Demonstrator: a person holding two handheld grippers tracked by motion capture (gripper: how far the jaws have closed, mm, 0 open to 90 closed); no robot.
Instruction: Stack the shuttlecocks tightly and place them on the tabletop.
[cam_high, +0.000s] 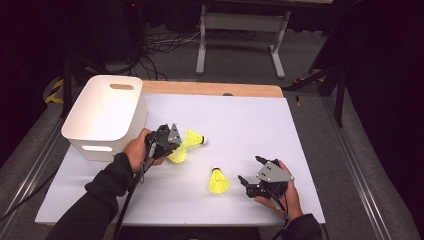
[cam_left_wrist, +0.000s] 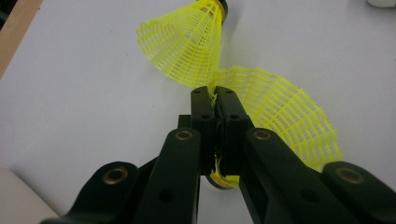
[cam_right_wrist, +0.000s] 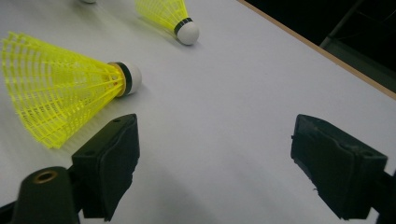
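From above, the left gripper (cam_high: 170, 142) is clamped on a yellow shuttlecock (cam_high: 177, 154) just beside the white bin (cam_high: 107, 117); a second shuttlecock (cam_high: 195, 138) lies touching it on the far side. The left gripper view shows the jaws pinching the held one's mesh skirt (cam_left_wrist: 280, 116) edge (a thin hold), so lifting straight and slowly should free it from its neighbour (cam_left_wrist: 187, 42). In the right gripper view, the right gripper (cam_right_wrist: 215, 172) gapes wide and empty, a third shuttlecock (cam_right_wrist: 65, 98) just left of its jaw.
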